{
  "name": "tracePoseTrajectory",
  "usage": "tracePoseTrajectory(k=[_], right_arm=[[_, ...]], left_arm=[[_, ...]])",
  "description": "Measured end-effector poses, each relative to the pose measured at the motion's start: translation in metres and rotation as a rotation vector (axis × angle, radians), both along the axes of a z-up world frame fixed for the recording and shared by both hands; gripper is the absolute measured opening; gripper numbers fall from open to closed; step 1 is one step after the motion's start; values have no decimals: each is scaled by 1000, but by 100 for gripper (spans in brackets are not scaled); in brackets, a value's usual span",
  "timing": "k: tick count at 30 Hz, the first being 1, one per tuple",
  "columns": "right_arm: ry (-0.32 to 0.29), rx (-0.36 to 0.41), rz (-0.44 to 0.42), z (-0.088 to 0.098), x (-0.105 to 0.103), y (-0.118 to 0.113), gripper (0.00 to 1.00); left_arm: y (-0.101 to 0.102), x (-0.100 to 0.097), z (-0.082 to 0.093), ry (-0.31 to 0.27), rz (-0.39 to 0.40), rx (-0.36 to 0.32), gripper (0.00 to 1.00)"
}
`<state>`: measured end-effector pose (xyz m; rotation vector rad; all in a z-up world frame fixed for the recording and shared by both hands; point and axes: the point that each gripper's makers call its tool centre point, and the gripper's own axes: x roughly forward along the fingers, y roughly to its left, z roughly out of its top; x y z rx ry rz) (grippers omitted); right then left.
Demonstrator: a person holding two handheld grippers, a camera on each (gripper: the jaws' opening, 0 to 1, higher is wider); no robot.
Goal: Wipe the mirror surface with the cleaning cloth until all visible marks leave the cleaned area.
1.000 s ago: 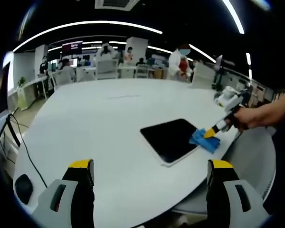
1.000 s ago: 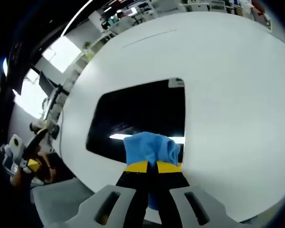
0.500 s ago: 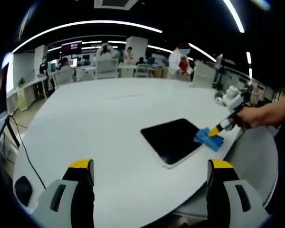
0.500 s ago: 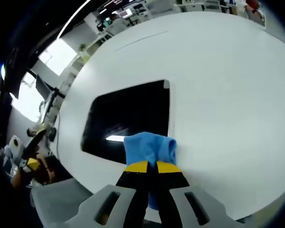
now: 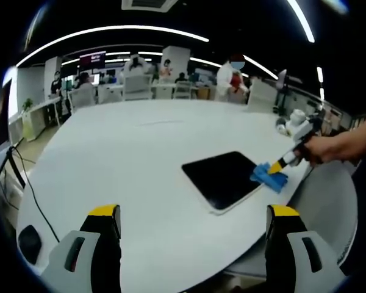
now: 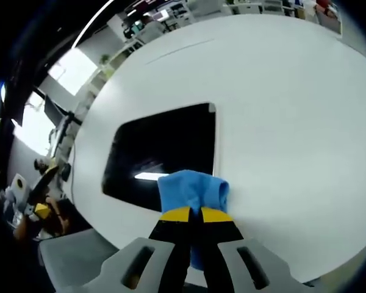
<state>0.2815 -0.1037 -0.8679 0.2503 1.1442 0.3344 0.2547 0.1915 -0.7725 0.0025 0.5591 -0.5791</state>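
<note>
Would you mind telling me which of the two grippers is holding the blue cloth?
The right gripper: its jaws are shut on the blue cloth at the mirror's edge, while the left gripper hangs open above the white table, holding nothing.

I found the white table (image 5: 128,159) bare around the mirror (image 5: 222,177), with only the cloth (image 6: 192,190) at its corner.

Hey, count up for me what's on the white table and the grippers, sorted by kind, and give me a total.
Mirrors: 1, the dark mirror lying flat on the table
Cleaning cloths: 1, the blue cloth
Grippers: 2, the left gripper and the right gripper
Total: 4
</note>
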Motion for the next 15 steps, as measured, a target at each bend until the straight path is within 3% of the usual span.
tracePoseTrajectory(k=[15], right_arm=[[-12, -24, 16, 0, 14, 0, 0]], left_arm=[[-2, -1, -6, 19, -4, -2, 100]])
